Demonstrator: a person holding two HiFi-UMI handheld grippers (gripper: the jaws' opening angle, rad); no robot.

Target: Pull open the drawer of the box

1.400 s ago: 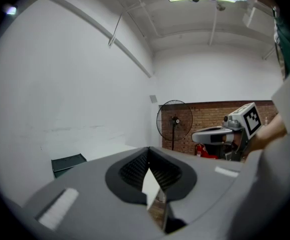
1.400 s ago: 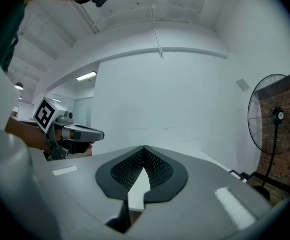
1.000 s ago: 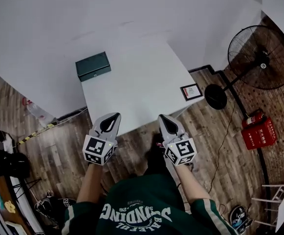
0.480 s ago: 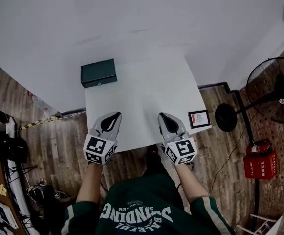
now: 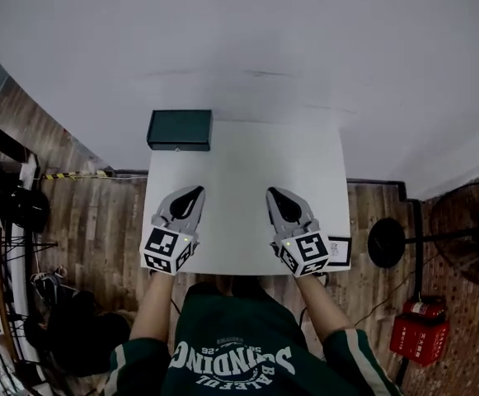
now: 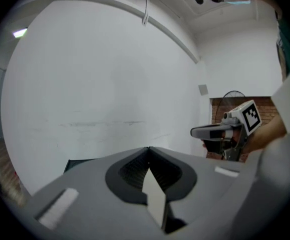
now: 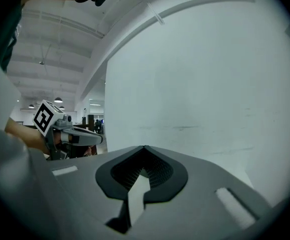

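Your head view has swung to centre the worktop [image 5: 247, 172]. The left tool [image 5: 192, 196] and right tool [image 5: 275, 196] stay over its near edge, both clenched on nothing, so the reach has not begun. The box [image 5: 180, 129] sits at the far left corner; of the gripper views, only the left one catches its edge.

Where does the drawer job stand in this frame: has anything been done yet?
Done: nothing that shows. The dark green box sits at the far left corner of the table, with nothing pulled out of it. In hand: the left gripper and right gripper hover over the table's near edge, jaws together and empty, well short of the box. Left: reach the box, grip its drawer and pull it open.
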